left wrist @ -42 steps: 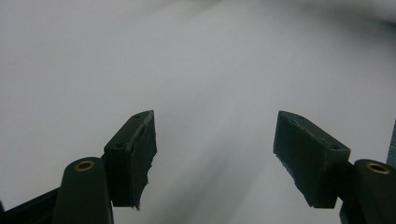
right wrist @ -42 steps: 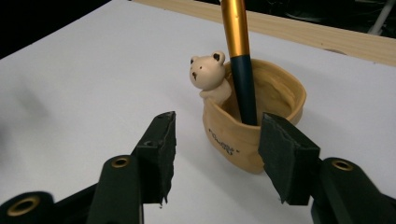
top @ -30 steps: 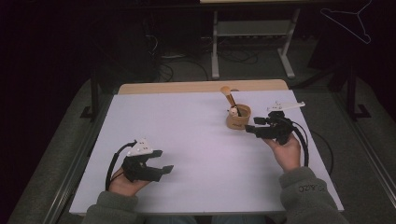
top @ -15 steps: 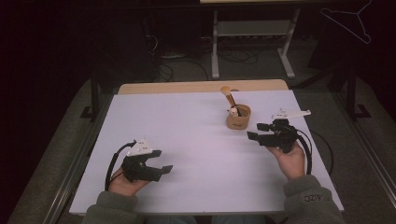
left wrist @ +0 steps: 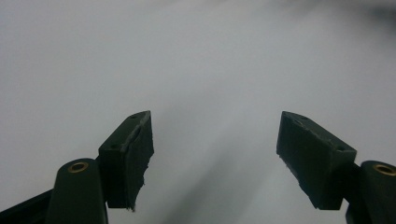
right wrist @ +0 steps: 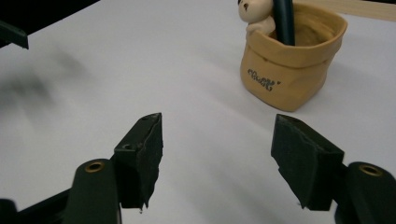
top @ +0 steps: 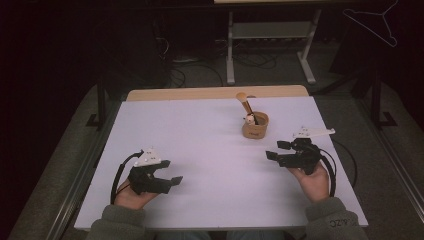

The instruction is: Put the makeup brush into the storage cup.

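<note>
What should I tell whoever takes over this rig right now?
Left tool: open, holding nothing, low over the white table near its front left.
Right tool: jaws just been opening, nothing between them, short of the holder on the near side.
Things: tan bag-shaped holder stands upright, right of centre toward the back, with a makeup brush leaning in it and a small bear figure on its rim.
Done: brush is in the holder.
Left: nothing obvious; confirm next step.

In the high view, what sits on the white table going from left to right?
Left tongs, open on nothing → tan bag-shaped pot with a brush standing in it → right tongs, open on nothing, all on the white table.
</note>
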Available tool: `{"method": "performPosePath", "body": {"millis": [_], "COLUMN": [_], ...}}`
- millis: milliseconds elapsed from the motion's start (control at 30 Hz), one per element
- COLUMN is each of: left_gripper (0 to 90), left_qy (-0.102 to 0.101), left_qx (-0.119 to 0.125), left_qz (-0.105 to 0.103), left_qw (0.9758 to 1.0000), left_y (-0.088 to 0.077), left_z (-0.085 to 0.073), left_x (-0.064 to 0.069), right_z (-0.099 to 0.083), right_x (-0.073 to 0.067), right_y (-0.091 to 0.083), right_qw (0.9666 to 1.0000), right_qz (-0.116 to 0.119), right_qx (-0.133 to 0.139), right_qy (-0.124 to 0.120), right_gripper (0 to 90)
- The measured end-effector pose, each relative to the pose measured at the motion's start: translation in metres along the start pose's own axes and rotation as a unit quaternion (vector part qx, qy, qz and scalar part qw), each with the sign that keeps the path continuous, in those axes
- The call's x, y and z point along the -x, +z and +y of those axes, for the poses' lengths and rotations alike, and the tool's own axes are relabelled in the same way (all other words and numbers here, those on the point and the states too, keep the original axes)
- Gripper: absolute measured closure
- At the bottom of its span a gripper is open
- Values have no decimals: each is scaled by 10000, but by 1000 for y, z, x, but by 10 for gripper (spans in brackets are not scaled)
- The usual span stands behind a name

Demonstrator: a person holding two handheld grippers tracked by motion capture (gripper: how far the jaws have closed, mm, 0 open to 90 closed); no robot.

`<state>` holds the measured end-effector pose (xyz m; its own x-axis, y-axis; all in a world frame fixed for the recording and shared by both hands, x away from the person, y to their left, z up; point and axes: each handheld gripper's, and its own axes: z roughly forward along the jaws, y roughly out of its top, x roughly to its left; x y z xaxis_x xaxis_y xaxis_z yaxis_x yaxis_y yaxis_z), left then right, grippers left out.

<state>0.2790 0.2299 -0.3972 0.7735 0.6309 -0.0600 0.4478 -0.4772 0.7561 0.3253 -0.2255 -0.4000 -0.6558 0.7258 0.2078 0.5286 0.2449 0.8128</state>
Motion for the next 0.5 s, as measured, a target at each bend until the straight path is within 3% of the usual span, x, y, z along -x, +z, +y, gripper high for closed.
{"method": "performPosePath", "body": {"millis": [333, 500], "left_gripper": [258, 257], "left_qy": [22, -93], "left_qx": [-7, 78], "left_qz": [100, 135], "left_qw": [9999, 9998], "left_y": [-4, -3], "left_z": [-4, -6], "left_x": [-4, -4], "right_z": [-9, -14], "right_x": [-14, -17], "right_y": [-3, -5], "right_qw": [9998, 9996], "right_qz": [8, 47], "right_qx": [-83, -118], "right_qy": [-198, -235], "right_gripper": [297, 289]}}
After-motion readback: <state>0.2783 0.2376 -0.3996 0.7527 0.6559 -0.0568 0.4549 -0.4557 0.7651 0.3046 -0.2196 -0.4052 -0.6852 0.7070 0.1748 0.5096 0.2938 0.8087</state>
